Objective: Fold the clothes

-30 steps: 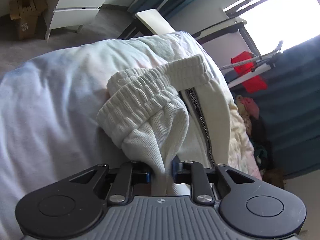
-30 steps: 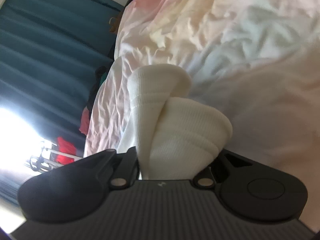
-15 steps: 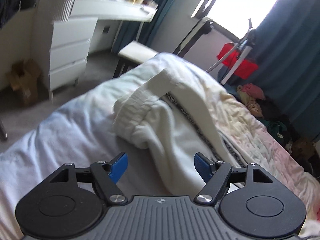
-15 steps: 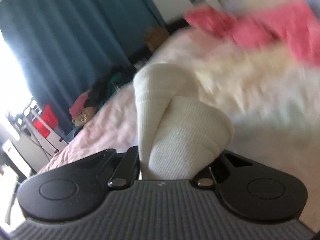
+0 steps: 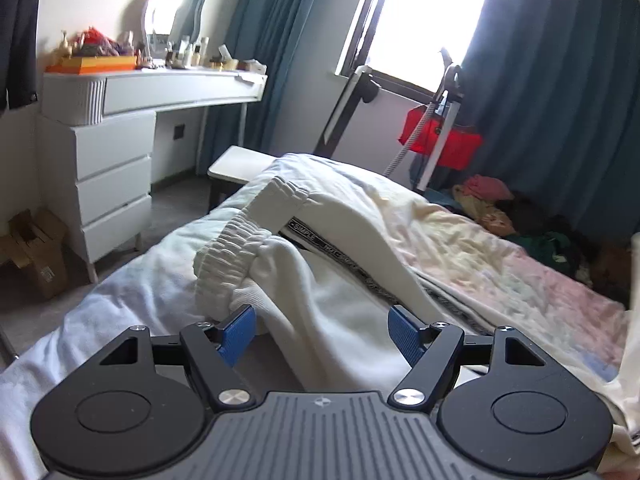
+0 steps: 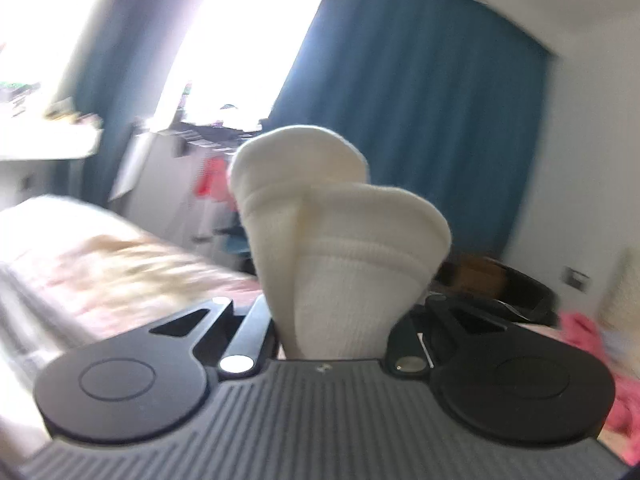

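My left gripper (image 5: 322, 332) is spread wide, its blue pads (image 5: 236, 332) apart with nothing between them, hovering just over the white sweatpants (image 5: 320, 280). The sweatpants lie on the bed (image 5: 520, 280) near its foot edge, the ribbed elastic waistband (image 5: 232, 256) bunched up toward the left side and a black lettered stripe (image 5: 340, 252) running along the leg toward the right. The left pad sits just beside a fold of the fabric below the waistband; I cannot tell if it touches

My right gripper (image 6: 340, 332) is pinching a ribbed cuff (image 6: 340, 240) of the same white garment, the cloth bulging up out of the closed jaws and lifted off the bed. That view is blurred; teal curtains (image 6: 400, 100) fill the background, and a pink garment (image 6: 592, 344) lies at the right edge
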The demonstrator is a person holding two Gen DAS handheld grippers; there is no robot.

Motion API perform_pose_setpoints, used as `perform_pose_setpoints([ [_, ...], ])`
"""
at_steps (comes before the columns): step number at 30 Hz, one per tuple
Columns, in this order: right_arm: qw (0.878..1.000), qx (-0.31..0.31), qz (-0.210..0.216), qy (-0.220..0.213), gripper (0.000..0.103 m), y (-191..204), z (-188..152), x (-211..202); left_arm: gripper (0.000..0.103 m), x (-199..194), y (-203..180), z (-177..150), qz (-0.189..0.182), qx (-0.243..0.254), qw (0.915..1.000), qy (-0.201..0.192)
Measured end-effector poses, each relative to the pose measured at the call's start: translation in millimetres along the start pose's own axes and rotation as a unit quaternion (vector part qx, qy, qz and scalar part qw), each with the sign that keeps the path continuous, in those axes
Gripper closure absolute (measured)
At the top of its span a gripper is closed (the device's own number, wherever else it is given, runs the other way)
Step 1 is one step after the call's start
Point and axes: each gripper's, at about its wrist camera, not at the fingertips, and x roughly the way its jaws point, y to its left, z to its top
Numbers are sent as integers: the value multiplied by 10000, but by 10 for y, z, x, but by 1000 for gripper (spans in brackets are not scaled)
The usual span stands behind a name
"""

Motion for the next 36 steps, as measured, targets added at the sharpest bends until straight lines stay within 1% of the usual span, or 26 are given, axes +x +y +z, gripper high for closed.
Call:
perform_pose_setpoints([
  [2,9977,-474,454,146,88,517,-197,11,28,6,-35,-55,-1,76,9999,-67],
  [4,9902,-954,926,416,88,940,-444,16,28,12,-77,-121,-140,141,9998,-48],
  [5,9845,-1203,1123,610,88,1116,-588,19,29,16,-113,-147,-214,204,9996,-43],
  [7,9801,-1385,1226,714,87,1208,-769,15,29,23,-185,-198,-360,332,9988,-34],
  [9,9774,-1503,1277,756,87,1253,-927,7,29,12,-275,-236,-481,535,9973,-159],
  [10,9784,-1470,1274,706,87,1231,-933,-10,29,7,-319,-255,-542,635,9963,-221],
  [12,9817,-1267,1326,507,87,1172,-852,-88,29,20,-383,-286,-693,778,9941,-292],
  [14,9834,-947,1458,521,87,1119,-805,-104,29,59,-420,-312,-826,873,9924,-270],
  [17,9829,-752,1513,737,86,1152,-849,-102,29,114,-453,-355,-918,952,9911,-181],
  [20,9806,-511,1648,929,84,1192,-726,-142,29,131,-438,-374,-1048,882,9905,-112],
  [22,9762,-305,1828,1126,80,1136,-636,-116,28,125,-442,-379,-1153,883,9893,-118],
  [23,9717,-125,1997,1254,70,1083,-594,-93,28,121,-448,-385,-1199,900,9886,-127],
  [24,9650,122,2226,1380,56,1003,-570,-90,27,119,-458,-393,-1215,942,9880,-119],
  [25,9565,388,2470,1503,48,916,-551,-95,26,118,-468,-401,-1233,983,9874,-108],
  [27,9361,933,2900,1758,30,729,-524,-146,26,133,-482,-421,-1335,958,9864,11],
  [29,9157,1401,3236,1927,23,588,-489,-167,26,127,-478,-430,-1471,869,9852,129],
  [30,9069,1627,3335,1994,22,510,-469,-185,26,112,-485,-432,-1575,812,9840,168],
  [33,8889,2265,3393,2083,22,223,-428,-297,23,71,-550,-446,-1945,695,9780,291],
  [34,8860,2417,3374,2068,22,130,-425,-343,22,62,-593,-455,-2075,688,9752,337],
  [35,8874,2491,3287,2059,22,53,-433,-392,21,53,-637,-464,-2203,683,9723,384],
  [36,8932,2478,3132,2068,22,-9,-442,-430,19,64,-716,-484,-2311,725,9691,460],
])
